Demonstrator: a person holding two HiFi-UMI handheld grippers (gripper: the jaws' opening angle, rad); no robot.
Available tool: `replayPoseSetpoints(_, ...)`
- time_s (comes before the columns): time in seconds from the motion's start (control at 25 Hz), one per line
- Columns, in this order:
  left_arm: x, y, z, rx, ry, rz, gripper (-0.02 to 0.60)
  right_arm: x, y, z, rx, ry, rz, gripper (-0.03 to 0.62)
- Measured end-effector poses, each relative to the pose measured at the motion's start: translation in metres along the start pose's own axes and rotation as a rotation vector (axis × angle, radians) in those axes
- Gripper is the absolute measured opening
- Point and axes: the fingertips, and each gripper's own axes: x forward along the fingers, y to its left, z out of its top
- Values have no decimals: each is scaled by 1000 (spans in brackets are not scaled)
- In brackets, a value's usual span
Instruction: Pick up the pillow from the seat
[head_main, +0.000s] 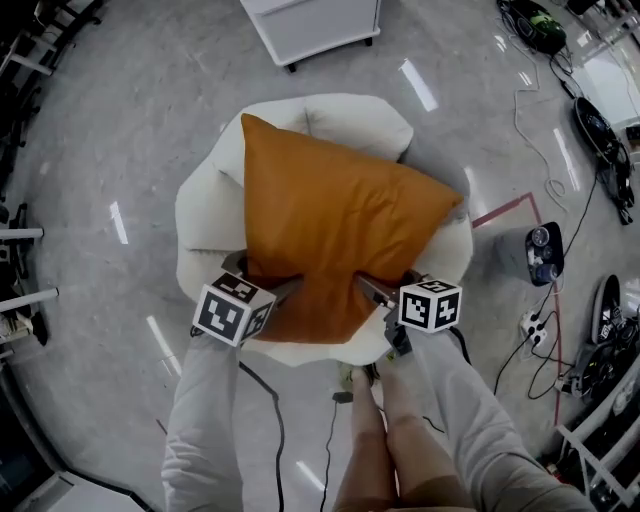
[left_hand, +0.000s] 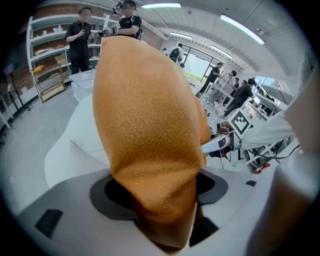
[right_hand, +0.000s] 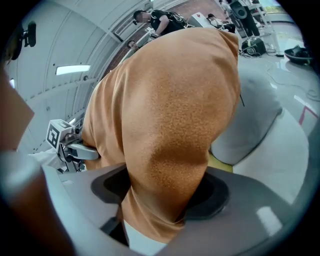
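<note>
Grey glossy floor, workshop setting, with a black cable (head_main: 270, 420) trailing at the person's feet.

Nearest: two grey sleeves (head_main: 200, 410), each ending in a marker cube.

Left hand-held gripper (head_main: 285, 288): clenched on the near edge of the pillow (head_main: 340, 240). Its own view shows orange fabric bunched and pinched between the jaws.

Right hand-held gripper (head_main: 372, 290): likewise clamped on the same near edge, just beside the left, with a thick fold of cloth wedged between its jaws.

Pillow: orange, square, soft. It sits over the white padded seat (head_main: 210, 215), with one corner towards the backrest. Whether the far side rests on the seat or is already clear of it is hard to tell from above.

Beyond: white cabinet (head_main: 315, 25); loose leads (head_main: 545, 150) at far right; shelving (left_hand: 47, 55) and standing people in the left gripper view.

Hazards, as judged:
- Both holds are on a gathered fold along one edge only, so the fabric could creep out of the jaws under the pillow's weight.
- The hanging bulk may swing or drag on the seat's padded rim.
- Uneven raising of the two hands would twist the pillow and load one grip — the likeliest cause of a drop.
</note>
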Motion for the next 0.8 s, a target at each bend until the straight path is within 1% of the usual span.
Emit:
replayPoseSetpoints(0.16, -41, -19, 16, -49, -83, 12, 325, -34, 33, 29, -95, 18, -11, 305)
replayPoseSetpoints(0.32, -83, -38, 28, -86, -159, 41, 325, -63, 68, 50, -178, 39, -11, 305)
replayPoseSetpoints(0.52, -133, -67, 31, -133, -240, 60, 325, -102, 111, 64, -282, 66, -21, 304)
replayPoseSetpoints(0.8, -188, -107, 39, -178, -332, 87, 325, -152, 159, 80, -389, 86, -24, 304)
